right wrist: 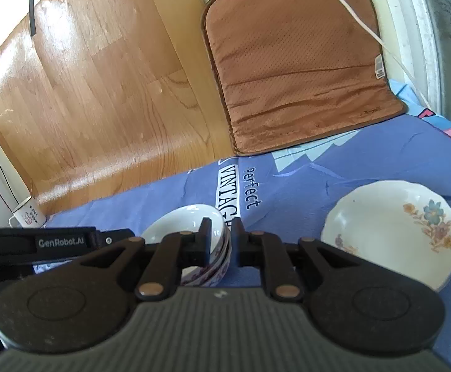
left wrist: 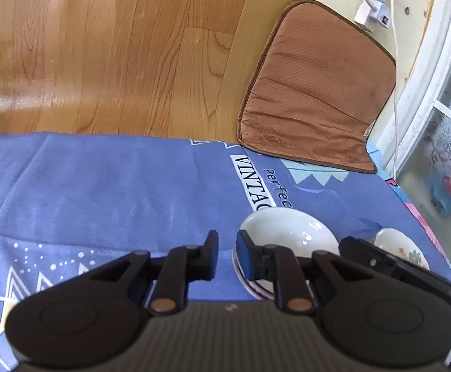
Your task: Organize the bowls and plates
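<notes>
Right claw [right wrist: 221, 241] stands with its jaws a narrow gap apart, straddling the near rim of a white bowl [right wrist: 191, 220]; whether the pads actually press the rim cannot be told. That bowl is glossy inside, with purple bands on its outer wall. Left claw [left wrist: 227, 255] is likewise slightly parted with nothing between its jaws, its right finger just at the same bowl's [left wrist: 287, 229] left rim. Off to the right lies a shallow scalloped dish [right wrist: 392, 226] painted with flowers. Both rest on a blue printed cloth [left wrist: 101, 186]. Beyond it lie a brown cushion [right wrist: 293, 68] and wooden floor [left wrist: 101, 46]; a mug [right wrist: 28, 215] stands at the left.
</notes>
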The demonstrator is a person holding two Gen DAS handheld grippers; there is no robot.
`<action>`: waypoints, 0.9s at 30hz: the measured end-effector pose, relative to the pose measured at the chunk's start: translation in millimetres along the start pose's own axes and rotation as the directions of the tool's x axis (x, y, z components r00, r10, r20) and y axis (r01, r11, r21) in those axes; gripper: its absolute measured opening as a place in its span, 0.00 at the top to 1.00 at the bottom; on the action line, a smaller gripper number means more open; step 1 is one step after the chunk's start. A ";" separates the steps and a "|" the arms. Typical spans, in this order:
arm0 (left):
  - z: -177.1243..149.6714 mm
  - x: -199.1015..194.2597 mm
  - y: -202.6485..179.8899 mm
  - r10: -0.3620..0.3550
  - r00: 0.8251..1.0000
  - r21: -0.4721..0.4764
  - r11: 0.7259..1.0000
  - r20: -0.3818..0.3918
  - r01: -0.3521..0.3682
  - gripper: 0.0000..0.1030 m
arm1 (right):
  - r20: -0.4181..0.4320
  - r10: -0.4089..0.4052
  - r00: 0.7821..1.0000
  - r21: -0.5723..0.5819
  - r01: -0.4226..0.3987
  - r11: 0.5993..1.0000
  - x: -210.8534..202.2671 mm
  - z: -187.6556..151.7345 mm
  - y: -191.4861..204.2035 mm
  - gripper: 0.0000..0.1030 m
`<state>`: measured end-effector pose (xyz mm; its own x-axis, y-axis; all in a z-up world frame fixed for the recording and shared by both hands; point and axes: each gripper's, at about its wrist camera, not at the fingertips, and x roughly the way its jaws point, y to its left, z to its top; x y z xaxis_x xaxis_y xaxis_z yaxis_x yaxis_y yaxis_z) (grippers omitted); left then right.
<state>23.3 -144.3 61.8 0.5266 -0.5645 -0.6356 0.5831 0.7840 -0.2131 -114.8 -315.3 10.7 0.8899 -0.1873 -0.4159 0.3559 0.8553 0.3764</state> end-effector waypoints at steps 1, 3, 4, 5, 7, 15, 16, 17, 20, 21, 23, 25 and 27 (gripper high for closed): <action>-1.4 -2.2 -0.2 0.003 1.000 0.003 1.000 0.005 -0.003 0.82 | 0.006 0.000 1.000 0.003 0.000 1.000 -2.7 -0.5 -0.4 0.83; -4.9 -7.6 0.6 0.013 1.000 0.013 1.000 0.016 -0.013 0.80 | 0.020 -0.002 1.000 0.011 0.002 1.000 -8.1 -1.7 -2.9 0.83; -6.8 -9.8 1.0 0.018 1.000 0.017 1.000 0.019 -0.018 0.80 | 0.025 -0.004 1.000 0.015 0.003 1.000 -10.6 -2.7 -4.1 0.83; -8.4 -11.1 1.5 0.020 1.000 0.020 1.000 0.019 -0.021 0.80 | 0.026 -0.004 1.000 0.019 0.004 1.000 -12.4 -3.8 -5.2 0.83; -11.8 -13.7 3.2 0.023 1.000 0.022 0.999 0.017 -0.024 0.80 | 0.023 -0.006 1.000 0.031 0.005 0.999 -15.7 -7.1 -7.8 0.82; -28.8 -28.2 8.1 0.078 0.996 0.058 0.995 0.040 -0.080 0.68 | 0.019 -0.010 1.000 0.070 0.009 0.998 -28.8 -24.8 -10.8 0.70; -31.4 -29.7 9.3 0.085 0.996 0.059 0.994 0.040 -0.087 0.66 | 0.012 -0.006 1.000 0.069 0.005 0.998 -29.4 -27.4 -9.4 0.70; -33.5 -30.7 10.5 0.089 0.995 0.058 0.994 0.038 -0.091 0.66 | 0.003 0.001 1.000 0.069 -0.001 0.998 -29.4 -30.1 -7.7 0.70; -39.2 -31.2 14.9 0.101 0.995 0.054 0.993 0.026 -0.102 0.65 | -0.017 0.015 1.000 0.057 -0.014 0.998 -27.7 -34.7 -1.8 0.70; -41.0 -31.4 16.5 0.106 0.994 0.052 0.993 0.023 -0.107 0.65 | -0.020 0.019 1.000 0.052 -0.018 0.998 -27.2 -35.7 0.3 0.70; -44.3 -30.8 20.2 0.119 0.993 0.043 0.992 0.015 -0.119 0.65 | -0.024 0.027 0.999 0.043 -0.026 0.999 -27.4 -37.2 4.0 0.70; -47.8 -30.1 24.6 0.133 0.991 0.036 0.990 0.012 -0.134 0.62 | -0.021 0.029 0.999 0.034 -0.028 0.999 -28.8 -38.7 7.1 0.70; -51.4 -28.8 28.6 0.150 0.989 0.032 0.988 0.011 -0.150 0.60 | -0.007 0.021 1.000 0.026 -0.020 0.999 -31.2 -40.2 8.2 0.70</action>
<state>-7.0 -92.4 35.9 0.6147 -0.4431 -0.6525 0.5166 0.8513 -0.0915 -151.2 -283.0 -6.5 0.8951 -0.1664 -0.4136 0.3449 0.8463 0.4060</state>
